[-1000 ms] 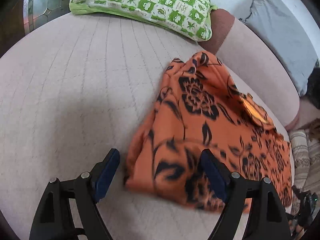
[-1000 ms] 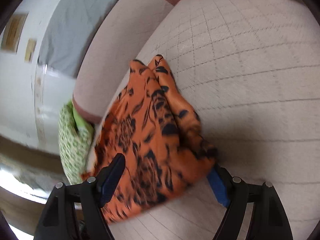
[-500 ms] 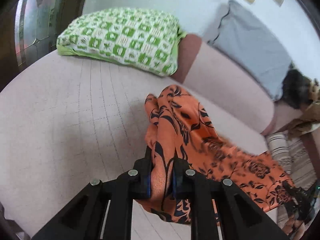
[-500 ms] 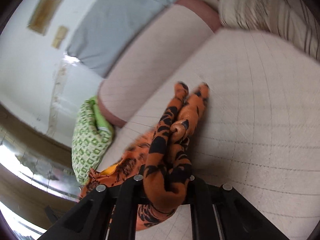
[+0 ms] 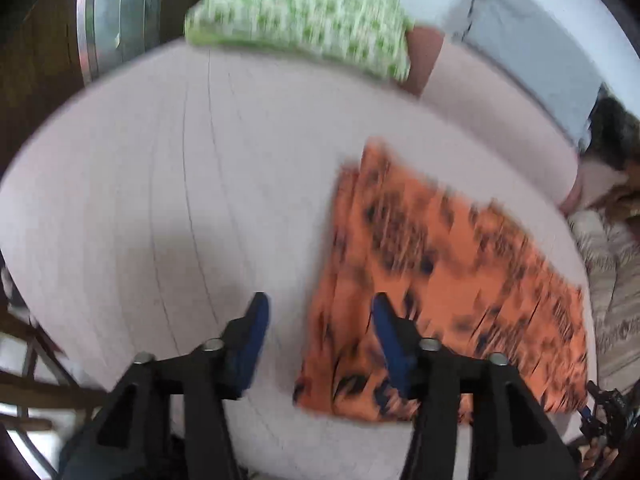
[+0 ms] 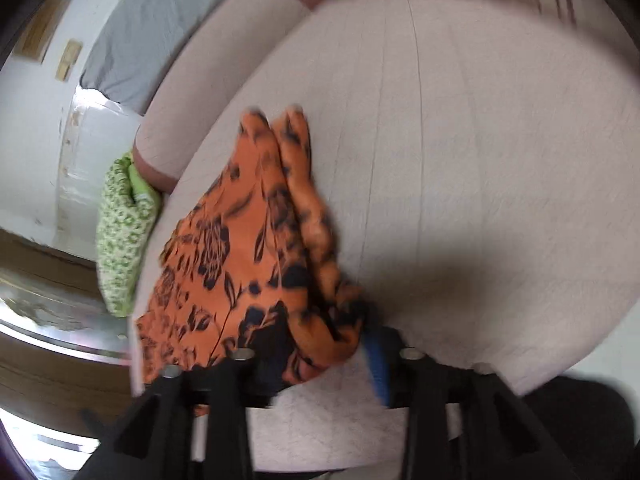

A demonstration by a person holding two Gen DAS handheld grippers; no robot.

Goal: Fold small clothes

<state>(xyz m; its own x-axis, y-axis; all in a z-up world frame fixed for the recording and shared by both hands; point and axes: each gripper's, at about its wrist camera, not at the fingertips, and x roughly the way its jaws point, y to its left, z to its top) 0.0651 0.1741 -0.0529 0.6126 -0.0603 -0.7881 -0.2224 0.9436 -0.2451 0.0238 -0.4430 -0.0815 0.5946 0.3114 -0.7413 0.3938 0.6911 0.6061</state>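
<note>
Left wrist view: the left gripper (image 5: 316, 334) has just been opening, its jaws apart with nothing pinched, one pad over the orange floral garment (image 5: 440, 280), let go to settle flat near the sofa seat (image 5: 180, 180) front edge. The right gripper (image 6: 320, 364) has likewise just opened, cloth bunched loosely between its jaws. Beyond, the green pillow (image 5: 304, 20) rests at the seat's far edge.

Right gripper (image 6: 316, 354) jaws just opened, apart now, orange black-flowered cloth garment (image 6: 248, 256) bunched between them (pads not pressing it). Garment lies along left edge of pale quilted cushion (image 6: 480, 160); green patterned pillow (image 6: 120, 232) beyond that edge.
</note>
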